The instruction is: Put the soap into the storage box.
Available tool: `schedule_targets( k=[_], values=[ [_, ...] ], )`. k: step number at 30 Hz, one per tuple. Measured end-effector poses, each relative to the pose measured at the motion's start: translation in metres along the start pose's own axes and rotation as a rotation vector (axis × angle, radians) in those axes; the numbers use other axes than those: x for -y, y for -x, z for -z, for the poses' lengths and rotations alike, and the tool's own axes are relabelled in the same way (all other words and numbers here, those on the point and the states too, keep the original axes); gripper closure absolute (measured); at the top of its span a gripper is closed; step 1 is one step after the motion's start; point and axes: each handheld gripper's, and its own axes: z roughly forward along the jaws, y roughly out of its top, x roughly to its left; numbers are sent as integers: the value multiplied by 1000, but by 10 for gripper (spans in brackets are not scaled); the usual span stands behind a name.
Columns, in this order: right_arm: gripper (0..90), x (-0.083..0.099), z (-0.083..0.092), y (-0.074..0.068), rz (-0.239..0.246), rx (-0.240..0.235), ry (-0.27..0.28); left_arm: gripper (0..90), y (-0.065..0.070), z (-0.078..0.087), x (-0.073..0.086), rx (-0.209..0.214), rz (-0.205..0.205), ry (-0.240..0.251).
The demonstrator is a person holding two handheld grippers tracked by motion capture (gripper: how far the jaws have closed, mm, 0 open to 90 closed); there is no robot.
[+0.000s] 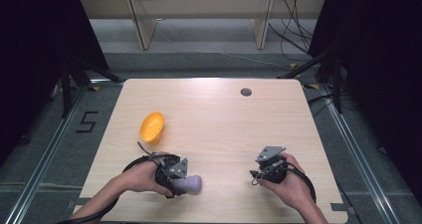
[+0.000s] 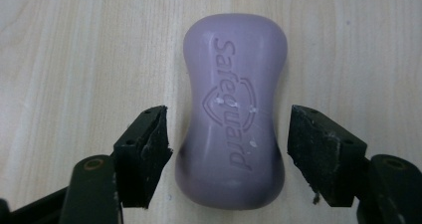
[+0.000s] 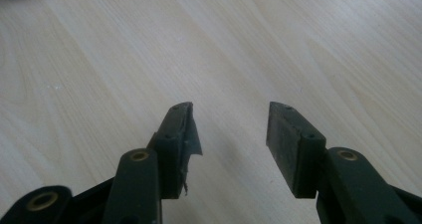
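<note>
Low in the frame of the high view, left of centre, the left gripper [image 1: 185, 180] sits over a lilac soap bar [image 1: 189, 184] that lies flat on the pale wooden table [image 1: 219, 119], close to its bottom edge. Seen through the left gripper view, the soap bar [image 2: 233, 109] runs lengthwise straight up the picture, its long axis in line with the gripper's reach, so the two black jaws face its long sides across the narrowed waist. The lower half of the bar lies between the pads [image 2: 144, 152], while the upper half extends beyond them toward the top of the frame. A sliver of table shows on each side between pad and soap, narrower on the left of the frame than on the right, so the left gripper [image 2: 229, 149] is part open and grips nothing yet; the bar rests on the table alone. Any squeeze would likely meet the left-of-frame side first and could nudge the bar sideways before both pads bear. Lower right in the high view, the right gripper [image 1: 259, 171] is well apart from the soap, and the right gripper view shows its jaws standing apart over bare wood, empty. An orange bowl [image 1: 152, 127] lies tipped on its side above the left hand [image 1: 144, 176].
</note>
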Motion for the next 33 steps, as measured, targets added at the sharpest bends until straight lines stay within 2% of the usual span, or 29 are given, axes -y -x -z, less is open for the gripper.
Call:
schedule_targets(
  k=[2, 3, 4, 5, 6, 8, 11, 12, 13, 14, 19, 28, 30, 33],
  values=[
    [533, 1, 0, 0, -1, -7, -8, 322, -2, -1, -5, 11, -7, -54],
    [533, 1, 0, 0, -1, -7, -8, 322, -2, -1, -5, 11, -7, -54],
    [534, 1, 0, 0, -4, -8, -9, 322, -3, -4, -9, 23, -3, -92],
    [534, 1, 0, 0, -4, -8, -9, 322, -3, -4, -9, 23, -3, -92],
    [533, 1, -1, 0, 3, -6, -3, 322, -5, -4, -12, 26, -21, -122],
    [533, 1, -1, 0, 0, -7, -6, 328, -5, -8, -17, 35, -28, -166],
    [533, 1, -1, 0, 4, -3, -3, 352, -6, -10, -19, 47, -25, -187],
    [533, 1, 0, -3, -44, -15, -15, 359, -6, -11, -20, 51, -27, -196],
    [533, 1, 0, -3, -43, -15, -15, 361, -6, -14, -22, 59, -14, -218],
    [533, 1, 0, -2, -31, -13, -15, 363, -7, -14, -23, 63, -18, -231],
    [533, 1, 0, -2, -29, -16, -16, 391, -8, -16, -28, 82, -33, -255],
    [532, 2, 0, -1, -28, -18, -16, 411, -10, -19, -34, 110, -29, -304],
    [532, 2, -1, -1, -28, -21, -17, 412, -9, -20, -36, 111, -26, -320],
    [533, 2, -1, -1, -28, -21, -16, 414, -8, -21, -38, 102, -43, -344]
  ],
)
